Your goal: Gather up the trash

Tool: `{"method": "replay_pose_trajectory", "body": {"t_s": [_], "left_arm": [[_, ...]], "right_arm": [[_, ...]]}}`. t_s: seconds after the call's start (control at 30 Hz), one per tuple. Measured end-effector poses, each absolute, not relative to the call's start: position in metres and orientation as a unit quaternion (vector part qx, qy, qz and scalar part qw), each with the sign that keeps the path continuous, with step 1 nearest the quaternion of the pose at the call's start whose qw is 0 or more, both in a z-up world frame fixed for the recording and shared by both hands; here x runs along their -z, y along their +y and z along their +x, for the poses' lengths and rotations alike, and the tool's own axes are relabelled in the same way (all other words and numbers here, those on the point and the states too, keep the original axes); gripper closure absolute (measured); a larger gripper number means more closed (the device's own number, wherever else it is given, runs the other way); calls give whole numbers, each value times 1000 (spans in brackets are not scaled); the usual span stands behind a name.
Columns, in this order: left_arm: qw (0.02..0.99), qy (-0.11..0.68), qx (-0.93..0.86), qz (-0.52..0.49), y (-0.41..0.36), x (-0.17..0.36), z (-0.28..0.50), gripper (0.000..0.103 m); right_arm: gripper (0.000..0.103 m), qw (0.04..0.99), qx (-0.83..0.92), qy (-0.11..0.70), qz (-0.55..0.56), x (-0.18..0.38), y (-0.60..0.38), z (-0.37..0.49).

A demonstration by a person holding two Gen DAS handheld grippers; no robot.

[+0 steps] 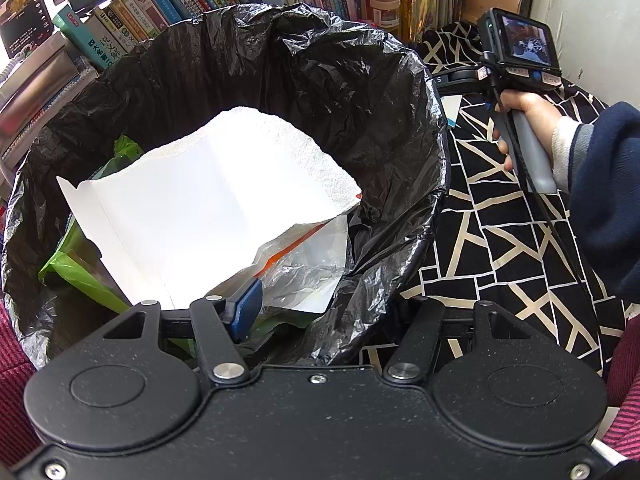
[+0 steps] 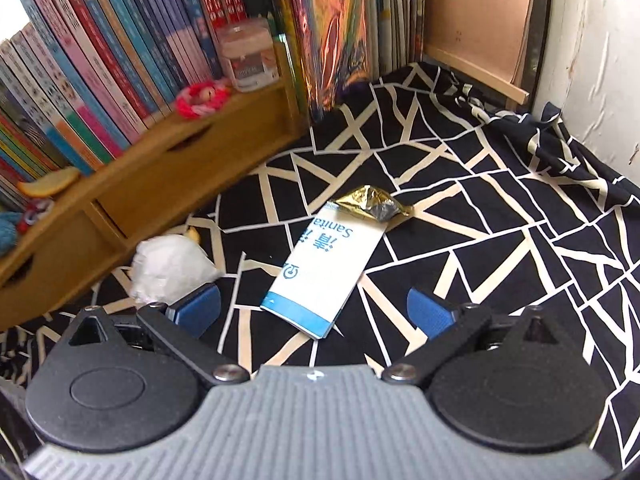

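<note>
- Bin liner point(image 1: 248, 64): left gripper point(image 1: 320, 312) sits at its near rim, one blue pad point(image 1: 247, 304) inside the bag, the other finger hidden beyond the rim. My read is it's clamped on the liner edge to hold the mouth open; the pads' contact is hidden, so not certain.
- Bin contents ahead of the left claw: white foam sheet point(image 1: 224, 200), clear plastic bag point(image 1: 304, 268) just past the pad, green wrapper point(image 1: 76, 272) off to its left.
- Right gripper point(image 2: 314, 312): jaws wide apart, nothing between them, pointing down at the patterned cloth point(image 2: 500, 240).
- Trash still out: blue-and-white packet point(image 2: 328, 272) lies flat just ahead of the right claw, roughly centred between the fingers; gold foil wrapper point(image 2: 372, 206) touches its far end; white crumpled wad point(image 2: 168, 268) just beyond the left-side pad point(image 2: 200, 308), by the wooden drawer unit point(image 2: 140, 200).
- Likely target is the packet, given the alignment.
- Views: only the left camera shows the bin, its fill, and the person's hand point(image 1: 524, 128) on the right tool's handle. Only the right camera shows the loose trash and the open right jaws.
- Risk: the flat packet could slide on the cloth as the jaws pinch.
</note>
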State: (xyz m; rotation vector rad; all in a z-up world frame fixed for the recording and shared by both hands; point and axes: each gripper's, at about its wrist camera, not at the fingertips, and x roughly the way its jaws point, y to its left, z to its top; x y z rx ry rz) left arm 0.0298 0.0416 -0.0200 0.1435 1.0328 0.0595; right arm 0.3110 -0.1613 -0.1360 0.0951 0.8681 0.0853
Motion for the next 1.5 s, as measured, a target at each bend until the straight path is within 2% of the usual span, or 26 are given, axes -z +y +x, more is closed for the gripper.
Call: {"method": "replay_pose_trajectory", "body": {"t_s": [0.3, 0.4, 0.47, 0.5, 0.57, 0.6, 0.67, 0.73, 0.83, 1.07, 1.13, 1.37, 1.4, 1.43, 1.47, 1.5], "left_arm": [[863, 499, -30, 70, 42, 22, 34, 44], [862, 501, -29, 69, 42, 23, 36, 44], [862, 501, -29, 69, 43, 23, 36, 44], [862, 501, -29, 69, 43, 23, 36, 44], [862, 501, -29, 70, 43, 23, 37, 44], [862, 501, -29, 70, 43, 23, 37, 44], [862, 501, -29, 70, 44, 24, 37, 44], [862, 501, -29, 70, 43, 24, 37, 44], [863, 500, -29, 71, 43, 24, 37, 44], [863, 499, -27, 68, 44, 24, 36, 44], [863, 500, -27, 67, 45, 24, 36, 44], [863, 502, -26, 61, 49, 23, 36, 44], [863, 501, -27, 61, 49, 23, 36, 44], [863, 501, -26, 63, 49, 23, 36, 44], [863, 500, -26, 65, 48, 23, 36, 44], [863, 500, -26, 65, 47, 23, 36, 44]], "right_arm": [[3, 888, 12, 459, 18, 178, -139, 348], [3, 893, 14, 450, -10, 183, -129, 348], [8, 894, 9, 448, -2, 183, -131, 347], [12, 895, 7, 447, -2, 183, -131, 345], [25, 899, 1, 439, -5, 180, -131, 341], [35, 900, 0, 436, -7, 178, -130, 339], [46, 900, -6, 436, -5, 175, -130, 335], [63, 899, -9, 437, -4, 172, -132, 331], [73, 897, -14, 441, 4, 165, -135, 325], [77, 908, -50, 416, 5, 120, -139, 306], [96, 912, -64, 405, 5, 101, -138, 298], [96, 925, -127, 359, -15, 36, -131, 263], [93, 924, -136, 357, -15, 32, -131, 261], [82, 923, -140, 359, -14, 32, -131, 261], [77, 923, -137, 361, -10, 34, -132, 262], [61, 920, -133, 368, -4, 40, -133, 266]]}}
